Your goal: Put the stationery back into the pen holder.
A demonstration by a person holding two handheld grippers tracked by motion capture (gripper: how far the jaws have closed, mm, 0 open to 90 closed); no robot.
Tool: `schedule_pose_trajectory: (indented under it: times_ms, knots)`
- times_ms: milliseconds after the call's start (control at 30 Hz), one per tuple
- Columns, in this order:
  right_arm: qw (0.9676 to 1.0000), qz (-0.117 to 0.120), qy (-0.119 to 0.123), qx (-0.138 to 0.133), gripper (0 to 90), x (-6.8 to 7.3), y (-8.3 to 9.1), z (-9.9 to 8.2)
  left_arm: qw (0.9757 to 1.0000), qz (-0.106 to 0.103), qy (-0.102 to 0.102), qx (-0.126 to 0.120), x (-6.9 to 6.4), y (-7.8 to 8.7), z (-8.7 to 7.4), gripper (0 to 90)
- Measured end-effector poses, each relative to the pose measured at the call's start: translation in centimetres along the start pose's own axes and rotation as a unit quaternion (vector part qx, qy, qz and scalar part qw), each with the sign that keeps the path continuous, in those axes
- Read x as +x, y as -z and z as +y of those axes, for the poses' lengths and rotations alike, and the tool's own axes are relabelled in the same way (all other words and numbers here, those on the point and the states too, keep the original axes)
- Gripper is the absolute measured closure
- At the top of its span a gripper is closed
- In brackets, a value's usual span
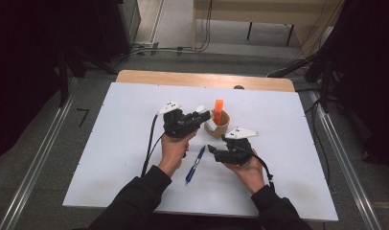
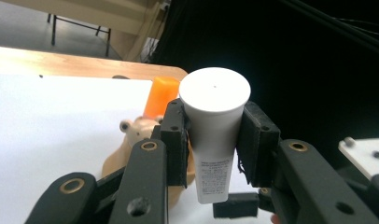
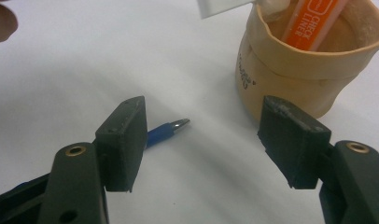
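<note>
High view shows the left gripper gripping a white tube just above and beside the tan fabric cup, which stands near the middle of the white tabletop. An orange highlighter stands upright in that cup. The left gripper view has both black pads pressed on the sides of the white tube, its flat round cap facing the camera and its printed body hanging down between the jaws; the orange highlighter and the tan fabric cup sit just behind it.

The right gripper hovers low over the tabletop in front of the cup, its jaws spread wide with nothing between them. In the right gripper view, a blue pen lies flat on the tabletop beyond the jaw at the left, its metal tip pointing toward the tan fabric cup. The blue pen lies between the two hands in the high view.
</note>
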State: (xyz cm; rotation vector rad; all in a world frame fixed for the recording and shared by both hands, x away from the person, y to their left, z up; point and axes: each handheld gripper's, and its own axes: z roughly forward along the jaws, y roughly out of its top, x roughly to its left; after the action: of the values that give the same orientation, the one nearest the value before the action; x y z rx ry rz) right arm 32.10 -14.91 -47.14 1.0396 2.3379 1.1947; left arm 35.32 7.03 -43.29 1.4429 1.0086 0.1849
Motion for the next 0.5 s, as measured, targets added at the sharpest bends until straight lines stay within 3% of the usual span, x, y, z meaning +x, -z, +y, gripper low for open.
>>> schedule_pose_trajectory:
  times_ms: [133, 500]
  knots:
    - [1.0, 0.0, -0.006, -0.001, 31.2, -0.1, 0.0, 0.0, 1.0, 0.004, -0.007, 0.002, -0.2, -0.9, 0.5, 67.1]
    - [1.0, 0.001, -0.008, -0.002, 31.4, -0.2, 0.1, 0.0, 0.9981, 0.03, -0.051, 0.015, -1.1, -3.8, 1.0, 67.1]
